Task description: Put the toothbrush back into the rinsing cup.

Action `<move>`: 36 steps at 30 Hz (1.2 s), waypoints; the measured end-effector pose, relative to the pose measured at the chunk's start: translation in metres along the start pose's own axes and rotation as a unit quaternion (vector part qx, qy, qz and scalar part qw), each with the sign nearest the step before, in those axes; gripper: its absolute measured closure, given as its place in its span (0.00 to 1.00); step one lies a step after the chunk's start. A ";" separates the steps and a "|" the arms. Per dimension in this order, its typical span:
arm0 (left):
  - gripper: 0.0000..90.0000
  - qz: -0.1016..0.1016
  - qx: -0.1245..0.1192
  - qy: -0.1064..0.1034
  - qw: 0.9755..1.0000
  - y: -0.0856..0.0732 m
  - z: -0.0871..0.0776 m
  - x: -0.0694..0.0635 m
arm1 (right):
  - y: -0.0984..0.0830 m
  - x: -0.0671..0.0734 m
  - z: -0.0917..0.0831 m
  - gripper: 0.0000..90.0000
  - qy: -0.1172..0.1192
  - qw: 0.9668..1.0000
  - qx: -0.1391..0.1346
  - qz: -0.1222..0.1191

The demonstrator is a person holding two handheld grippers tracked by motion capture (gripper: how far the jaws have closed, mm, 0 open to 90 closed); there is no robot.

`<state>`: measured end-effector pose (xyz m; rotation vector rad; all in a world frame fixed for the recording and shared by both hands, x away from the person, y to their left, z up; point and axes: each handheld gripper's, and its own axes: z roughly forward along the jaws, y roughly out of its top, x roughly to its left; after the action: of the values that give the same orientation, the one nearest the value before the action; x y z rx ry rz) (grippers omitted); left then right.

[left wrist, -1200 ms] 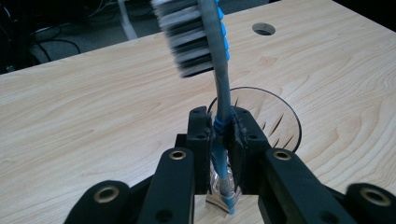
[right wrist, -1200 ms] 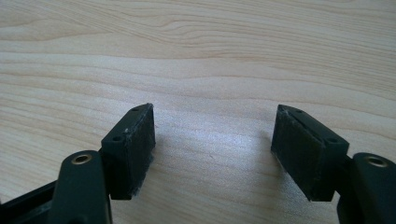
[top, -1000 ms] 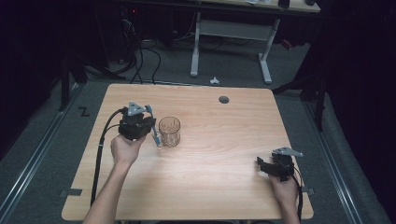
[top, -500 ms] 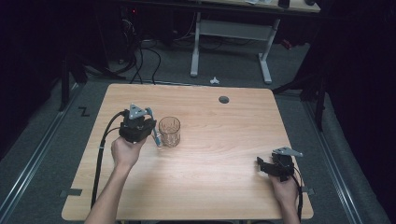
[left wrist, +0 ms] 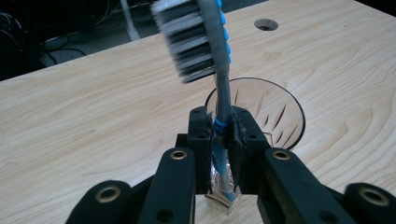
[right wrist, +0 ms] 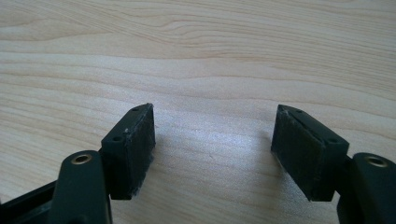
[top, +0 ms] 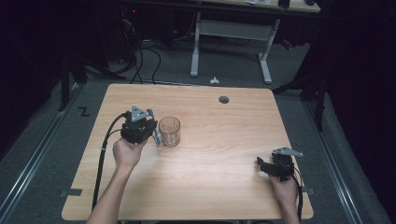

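Note:
My left gripper (left wrist: 221,140) is shut on a grey and blue toothbrush (left wrist: 219,70), gripping its handle with the bristled head raised up and away. Just beyond the jaws stands a clear cut-glass tumbler (left wrist: 280,116). From the high view, the left gripper (top: 156,136) sits right beside the glass tumbler (top: 169,131) on its left, and a thin pale piece of the toothbrush (top: 159,138) shows between them. My right gripper (right wrist: 212,149) stands open over bare wood, nothing between its pads; in the high view the right gripper (top: 261,164) rests near the table's front right corner.
The wooden table (top: 219,186) has a round cable hole (top: 224,99) at its far side. Black cables (top: 105,154) trail from the left gripper off the table's left edge. A desk frame with white legs (top: 196,46) stands on the floor beyond the table.
The left gripper with the toothbrush has shifted only slightly beside the glass. The right hand has kept still.

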<state>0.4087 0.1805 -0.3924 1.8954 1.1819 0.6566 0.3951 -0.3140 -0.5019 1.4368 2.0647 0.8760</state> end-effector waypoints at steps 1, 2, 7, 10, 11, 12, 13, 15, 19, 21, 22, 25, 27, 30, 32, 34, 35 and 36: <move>0.89 0.000 0.000 0.001 1.000 0.000 0.000 0.000 | 0.000 0.000 0.000 0.34 0.000 1.000 0.000 0.001; 0.89 0.000 -0.001 0.001 1.000 -0.001 0.001 0.000 | 0.000 0.000 0.000 0.34 0.000 1.000 0.000 0.001; 0.89 -0.001 -0.001 0.001 1.000 -0.003 0.004 -0.001 | 0.000 0.000 0.000 0.34 0.000 1.000 0.000 0.001; 0.89 -0.002 -0.002 0.002 1.000 -0.004 0.005 -0.002 | 0.000 0.000 0.000 0.34 0.000 1.000 0.000 0.000; 0.89 -0.002 -0.001 0.002 1.000 -0.005 0.005 -0.002 | 0.000 0.000 0.000 0.34 0.000 1.000 0.000 0.001; 0.89 -0.001 -0.002 0.003 1.000 -0.005 0.006 -0.002 | 0.000 0.000 0.000 0.34 0.000 1.000 0.000 0.001; 0.89 -0.001 -0.002 0.003 1.000 -0.005 0.006 -0.002 | 0.000 0.000 0.000 0.34 0.000 1.000 0.000 0.001; 0.89 0.002 -0.002 0.004 1.000 -0.006 0.006 -0.003 | 0.000 0.000 0.000 0.34 0.000 1.000 0.000 0.000; 0.89 0.004 -0.005 0.007 1.000 -0.008 0.005 -0.003 | 0.000 0.000 0.000 0.34 0.000 1.000 0.000 0.000; 0.89 0.007 -0.005 0.009 1.000 -0.009 0.005 -0.004 | 0.000 0.000 0.000 0.34 0.000 1.000 0.000 0.000; 0.89 0.004 -0.005 0.008 1.000 -0.010 0.005 -0.004 | 0.000 0.000 0.000 0.34 0.000 1.000 0.000 0.001; 0.89 0.010 0.000 0.009 1.000 -0.012 0.006 -0.005 | 0.000 0.000 0.000 0.34 0.000 1.000 0.000 0.000; 0.89 0.006 0.000 0.008 1.000 -0.013 0.006 -0.006 | 0.000 0.000 0.000 0.34 0.000 1.000 0.000 0.001; 0.89 0.004 0.001 0.007 1.000 -0.013 0.006 -0.005 | 0.000 0.000 0.000 0.34 0.000 1.000 0.000 0.000; 0.89 0.003 0.001 0.006 1.000 -0.014 0.006 -0.005 | 0.000 0.000 0.000 0.34 0.000 1.000 0.000 0.000; 0.89 0.003 0.003 0.006 1.000 -0.014 0.006 -0.004 | 0.000 0.000 0.000 0.34 0.000 1.000 0.000 0.000; 0.89 0.001 0.002 0.005 1.000 -0.014 0.007 -0.004 | 0.000 0.000 0.000 0.34 0.000 1.000 0.000 0.000; 0.89 -0.002 0.001 0.004 1.000 -0.015 0.007 -0.004 | 0.000 0.000 0.000 0.34 0.000 1.000 0.000 0.000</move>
<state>0.4047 0.1782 -0.4087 1.8928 1.1914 0.6631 0.3951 -0.3140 -0.5019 1.4368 2.0647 0.8761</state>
